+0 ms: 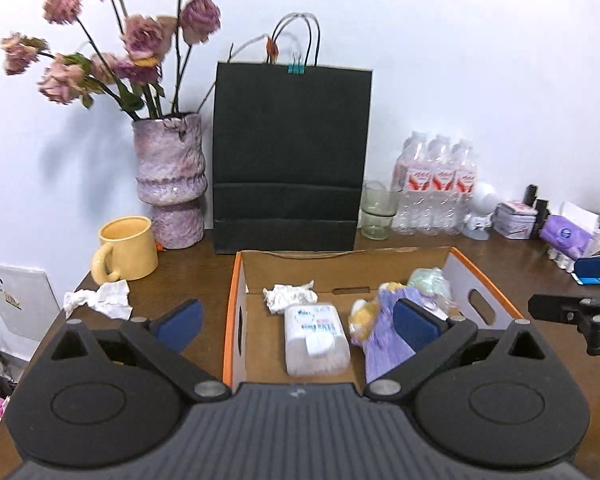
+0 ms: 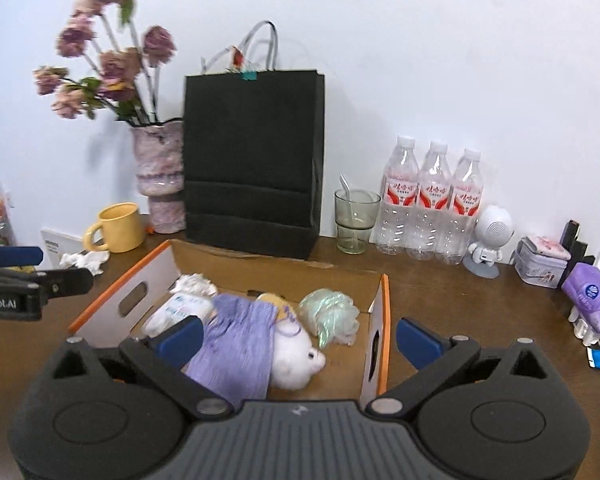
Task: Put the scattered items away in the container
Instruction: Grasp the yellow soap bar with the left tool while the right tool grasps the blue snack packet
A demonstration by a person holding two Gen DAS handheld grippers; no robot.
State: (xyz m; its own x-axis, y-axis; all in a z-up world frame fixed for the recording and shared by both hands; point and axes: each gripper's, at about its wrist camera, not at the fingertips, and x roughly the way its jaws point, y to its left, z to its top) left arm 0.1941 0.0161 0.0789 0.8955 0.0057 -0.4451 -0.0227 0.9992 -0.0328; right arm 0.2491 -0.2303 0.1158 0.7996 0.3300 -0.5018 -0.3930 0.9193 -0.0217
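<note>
The crumpled tissue (image 1: 100, 300) lies on the desk (image 1: 188, 276) left of the cardboard box (image 1: 230, 320), beyond the left gripper (image 1: 296, 326); its jaws gape wide, empty. The right gripper (image 2: 298, 340) (equally wide, empty) is farther.

A plain white wall (image 2: 440, 60) is filling the view from nine o'clock to three o'clock. A dark brown wooden table (image 2: 440, 292) is stretching across below it, meeting the wall. Soft, even light is casting faint grey shadows onto the wall.
</note>
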